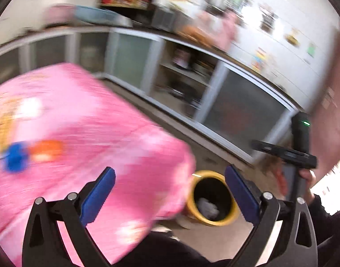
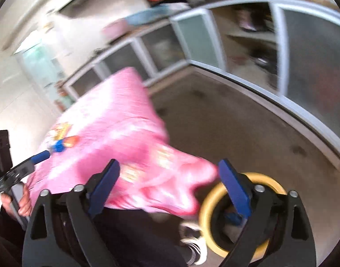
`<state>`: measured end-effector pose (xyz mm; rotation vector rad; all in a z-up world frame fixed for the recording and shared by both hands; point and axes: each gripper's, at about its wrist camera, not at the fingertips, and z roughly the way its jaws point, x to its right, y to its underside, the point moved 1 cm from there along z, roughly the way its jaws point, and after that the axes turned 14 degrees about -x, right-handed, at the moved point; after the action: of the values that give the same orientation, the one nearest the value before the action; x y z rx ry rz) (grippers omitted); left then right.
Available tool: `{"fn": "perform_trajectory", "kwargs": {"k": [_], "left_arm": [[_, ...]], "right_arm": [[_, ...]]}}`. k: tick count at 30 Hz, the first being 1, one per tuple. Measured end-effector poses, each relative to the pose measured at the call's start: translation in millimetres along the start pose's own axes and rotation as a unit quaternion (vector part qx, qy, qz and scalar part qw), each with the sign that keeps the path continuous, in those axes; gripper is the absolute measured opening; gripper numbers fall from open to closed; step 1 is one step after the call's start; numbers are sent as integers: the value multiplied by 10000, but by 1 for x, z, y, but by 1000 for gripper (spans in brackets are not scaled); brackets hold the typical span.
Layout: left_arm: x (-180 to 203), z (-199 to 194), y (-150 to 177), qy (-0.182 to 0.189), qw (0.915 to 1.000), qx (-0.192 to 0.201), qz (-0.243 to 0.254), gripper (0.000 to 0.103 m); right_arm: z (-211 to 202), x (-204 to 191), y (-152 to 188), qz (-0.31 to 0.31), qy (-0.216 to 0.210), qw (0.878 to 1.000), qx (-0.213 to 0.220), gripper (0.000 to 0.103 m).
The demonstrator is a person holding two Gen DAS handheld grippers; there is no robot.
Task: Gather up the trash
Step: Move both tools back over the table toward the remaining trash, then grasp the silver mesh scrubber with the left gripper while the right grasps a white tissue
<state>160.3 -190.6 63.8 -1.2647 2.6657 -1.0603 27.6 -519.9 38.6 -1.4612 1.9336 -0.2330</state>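
Note:
A yellow bin point(image 1: 214, 222) with a black inside stands on the floor by the corner of a table under a pink cloth point(image 1: 92, 122). Crumpled white paper point(image 1: 207, 207) lies in it. My left gripper point(image 1: 171, 194) hangs open and empty above the table corner and bin. In the right wrist view my right gripper point(image 2: 170, 189) is open and empty too, over the bin point(image 2: 259, 176) and the cloth point(image 2: 116, 115); something blue point(image 2: 231, 217) shows inside the bin. A blurred blue item point(image 1: 15, 159) and an orange one point(image 1: 46, 150) lie on the cloth.
Low cabinets with frosted doors point(image 1: 132, 60) run along the wall behind the table. Bare floor point(image 2: 236, 122) lies between table and cabinets. A person's hand point(image 1: 305, 175) holds the other tool's handle at right; a shoe point(image 2: 196, 251) stands beside the bin. Both views are motion-blurred.

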Motion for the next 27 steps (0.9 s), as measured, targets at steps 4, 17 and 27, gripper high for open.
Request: {"fn": "perform_trajectory", "kwargs": {"k": [4, 17, 27], "left_arm": [[-76, -56, 22, -1111, 9902, 471, -708, 95], [-231, -115, 41, -1945, 9557, 749, -2076, 95], [-270, -76, 9, -1832, 9629, 352, -1948, 95]], "right_arm": [[35, -77, -35, -821, -270, 9961, -197, 92], [163, -249, -112, -1981, -840, 9719, -956, 92], [276, -322, -184, -2335, -557, 9589, -1515, 90]]}}
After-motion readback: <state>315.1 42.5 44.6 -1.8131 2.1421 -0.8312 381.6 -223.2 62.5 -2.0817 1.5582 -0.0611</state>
